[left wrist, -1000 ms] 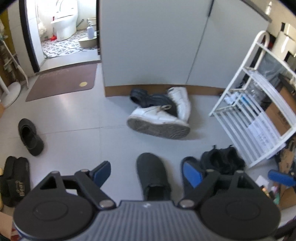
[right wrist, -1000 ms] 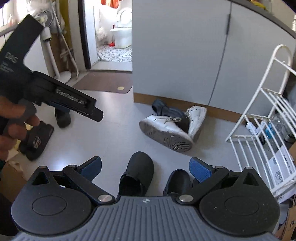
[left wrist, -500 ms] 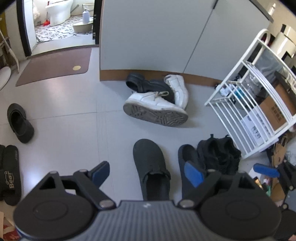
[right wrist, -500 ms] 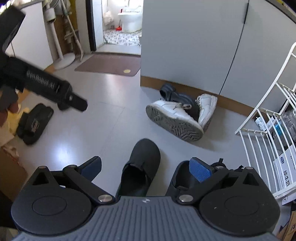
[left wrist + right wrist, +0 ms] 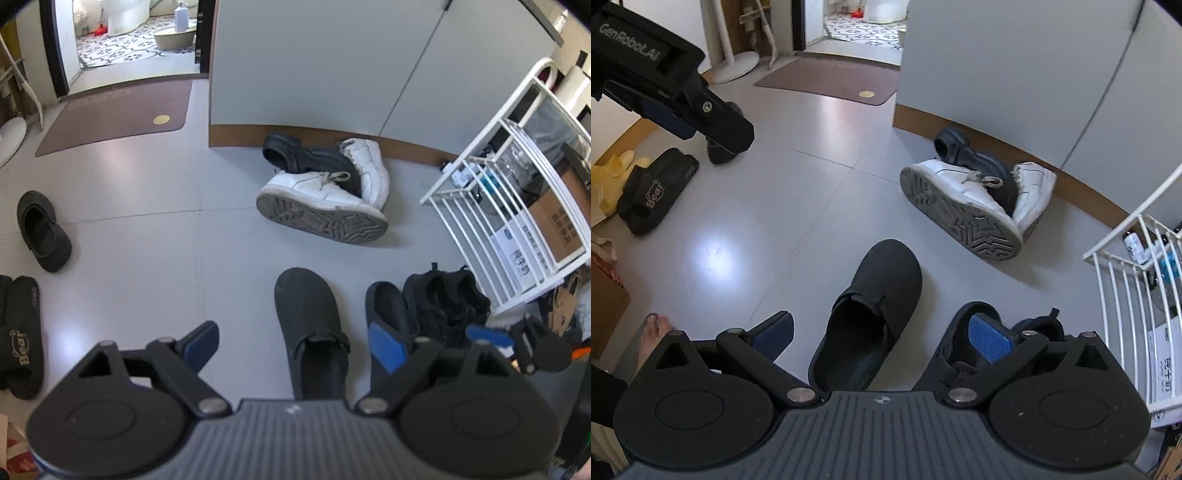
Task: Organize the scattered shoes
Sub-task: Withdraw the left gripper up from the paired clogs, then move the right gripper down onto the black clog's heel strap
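A black clog (image 5: 306, 321) lies toe-away on the grey floor, directly below my left gripper (image 5: 295, 345), which hangs open above it with nothing held. A second clog (image 5: 384, 306) lies to its right, next to a black sneaker (image 5: 443, 306). In the right wrist view the first clog (image 5: 882, 288) sits between the wide-open fingers of my right gripper (image 5: 882, 334), whose right pad (image 5: 990, 336) hangs over the second clog (image 5: 960, 317). The left gripper (image 5: 716, 125) shows at the upper left. Two white sneakers (image 5: 321, 199) and a black shoe (image 5: 310, 158) are piled by the cabinet.
A lone black clog (image 5: 42, 230) and black "Bear" slippers (image 5: 20, 332) lie at the left. A white wire rack (image 5: 517, 206) with boxes stands at the right. A brown mat (image 5: 118, 110) lies before the bathroom door. A bare foot (image 5: 655, 336) and a cardboard box (image 5: 605, 295) are at the near left.
Both grippers have sunk toward the two black clogs, which now look larger and nearer. The right gripper dropped more and rolled, and the left gripper now shows closer in its view.
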The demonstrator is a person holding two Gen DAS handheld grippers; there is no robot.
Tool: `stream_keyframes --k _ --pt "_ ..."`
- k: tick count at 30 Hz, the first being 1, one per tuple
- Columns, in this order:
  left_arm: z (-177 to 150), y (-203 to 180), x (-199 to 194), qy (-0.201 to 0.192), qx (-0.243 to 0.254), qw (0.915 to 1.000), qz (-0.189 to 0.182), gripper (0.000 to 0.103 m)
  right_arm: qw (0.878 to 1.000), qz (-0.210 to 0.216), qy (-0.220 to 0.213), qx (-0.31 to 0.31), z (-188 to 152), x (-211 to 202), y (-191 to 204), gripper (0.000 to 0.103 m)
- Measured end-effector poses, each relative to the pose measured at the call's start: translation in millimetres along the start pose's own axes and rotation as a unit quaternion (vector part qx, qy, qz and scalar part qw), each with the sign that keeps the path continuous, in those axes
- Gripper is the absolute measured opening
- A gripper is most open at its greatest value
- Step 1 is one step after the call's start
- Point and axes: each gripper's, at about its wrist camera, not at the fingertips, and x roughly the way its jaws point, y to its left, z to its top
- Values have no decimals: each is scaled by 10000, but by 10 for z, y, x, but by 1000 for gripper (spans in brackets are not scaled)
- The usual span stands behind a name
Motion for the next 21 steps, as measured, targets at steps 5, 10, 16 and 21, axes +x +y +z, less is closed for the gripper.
stream_keyframes --k 5,10,16,21 --pt "-22 74 0 42 31 10000 10 90 9997 60 40 -243 19 194 -6 103" --pt "-42 140 48 146 81 9998 100 90 9984 141 40 -541 12 394 -5 103" --pt "-75 189 157 313 119 9992 224 90 9970 276 -47 -723 -78 711 -65 103" --pt "-97 174 235 423 137 9986 269 90 9938 469 -224 -985 -179 879 -81 103"
